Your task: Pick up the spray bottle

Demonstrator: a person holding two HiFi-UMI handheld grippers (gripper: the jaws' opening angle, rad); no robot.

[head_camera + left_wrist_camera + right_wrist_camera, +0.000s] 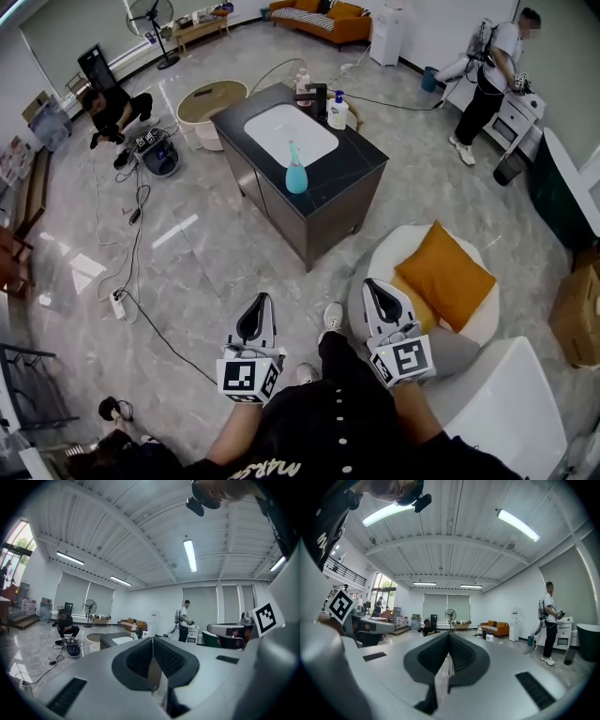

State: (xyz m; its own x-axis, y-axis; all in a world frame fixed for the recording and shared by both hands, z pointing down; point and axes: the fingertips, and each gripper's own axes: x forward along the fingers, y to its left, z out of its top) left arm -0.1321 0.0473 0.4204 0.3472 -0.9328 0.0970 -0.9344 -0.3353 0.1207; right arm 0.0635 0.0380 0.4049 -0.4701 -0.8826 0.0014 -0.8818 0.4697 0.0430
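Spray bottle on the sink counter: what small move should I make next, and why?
Probably step forward toward the counter. The spray bottle stands upright there at the near edge of the basin, with a stretch of floor between it and both tools. The left tool and right tool are shut and empty.

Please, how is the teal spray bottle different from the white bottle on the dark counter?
The teal spray bottle is slim and stands at the near edge of the sink basin. The white bottle is squat and blue-capped, at the far corner by the faucet. Both stand upright on the counter.
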